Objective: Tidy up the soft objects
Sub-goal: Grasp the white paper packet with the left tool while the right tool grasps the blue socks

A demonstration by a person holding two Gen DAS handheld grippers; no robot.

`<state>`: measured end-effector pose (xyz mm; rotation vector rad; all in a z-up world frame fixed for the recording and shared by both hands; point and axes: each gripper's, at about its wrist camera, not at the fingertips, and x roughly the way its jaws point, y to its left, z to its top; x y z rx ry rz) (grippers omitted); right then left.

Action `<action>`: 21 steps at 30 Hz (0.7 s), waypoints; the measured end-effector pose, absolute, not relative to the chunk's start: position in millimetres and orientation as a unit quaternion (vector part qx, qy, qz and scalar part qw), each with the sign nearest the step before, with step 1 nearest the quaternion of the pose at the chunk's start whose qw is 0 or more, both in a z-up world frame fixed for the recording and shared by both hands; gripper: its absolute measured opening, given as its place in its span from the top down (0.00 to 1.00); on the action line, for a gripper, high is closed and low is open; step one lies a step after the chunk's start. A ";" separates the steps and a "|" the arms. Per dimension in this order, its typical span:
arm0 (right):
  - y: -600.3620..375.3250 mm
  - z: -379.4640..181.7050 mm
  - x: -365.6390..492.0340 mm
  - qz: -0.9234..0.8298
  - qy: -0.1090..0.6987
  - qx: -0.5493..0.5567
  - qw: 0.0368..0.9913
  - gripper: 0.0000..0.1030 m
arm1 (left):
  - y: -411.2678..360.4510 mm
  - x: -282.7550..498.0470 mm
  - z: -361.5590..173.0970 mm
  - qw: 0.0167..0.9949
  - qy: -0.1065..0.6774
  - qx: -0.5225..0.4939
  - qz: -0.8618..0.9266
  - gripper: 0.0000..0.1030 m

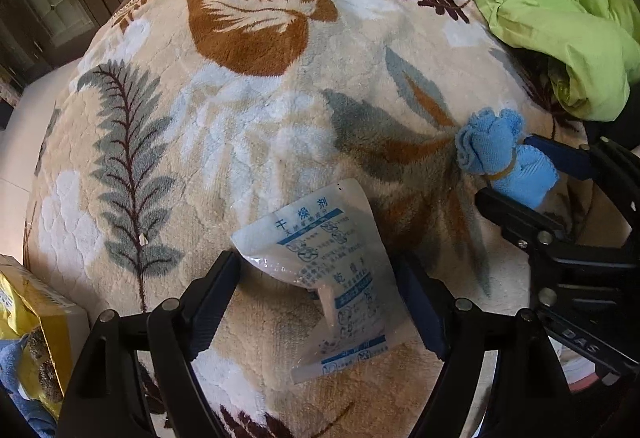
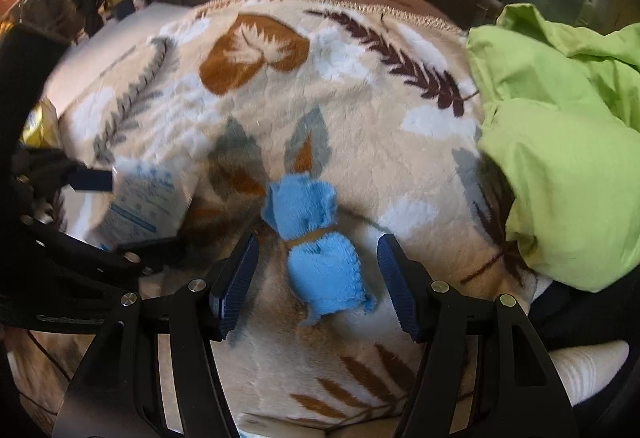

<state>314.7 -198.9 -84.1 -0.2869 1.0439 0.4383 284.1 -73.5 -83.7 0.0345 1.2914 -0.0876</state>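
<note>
A white desiccant packet (image 1: 332, 278) with blue print lies on the leaf-patterned blanket (image 1: 248, 126). My left gripper (image 1: 320, 278) is open, its fingers on either side of the packet. A small blue towel bundle (image 2: 320, 242) tied with a brown band lies on the blanket (image 2: 360, 142). My right gripper (image 2: 318, 270) is open, its fingers on either side of the bundle. The bundle (image 1: 504, 154) and the right gripper (image 1: 532, 174) also show at the right of the left wrist view. The packet (image 2: 140, 202) and left gripper (image 2: 120, 210) show at the left of the right wrist view.
A crumpled lime-green cloth (image 1: 560, 6) lies at the blanket's right side; it also shows in the right wrist view (image 2: 560, 142). A yellow box (image 1: 36, 334) sits at the lower left. A white sock (image 2: 588, 366) is at the lower right. Wooden doors stand behind.
</note>
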 end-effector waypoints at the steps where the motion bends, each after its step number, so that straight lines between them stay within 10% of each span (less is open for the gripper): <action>1: -198.8 -87.3 316.2 0.207 0.497 -0.139 0.831 0.39 | -74.9 284.8 -84.3 0.798 0.601 0.018 -0.038 0.21; 9: -198.2 -97.9 321.0 0.206 0.508 -0.110 0.829 0.78 | -77.4 269.5 -82.3 0.806 0.590 0.020 -0.043 0.21; 21: -227.2 -76.2 262.8 0.171 0.520 0.038 0.836 0.79 | -53.8 244.8 -69.0 0.814 0.576 0.040 -0.059 0.62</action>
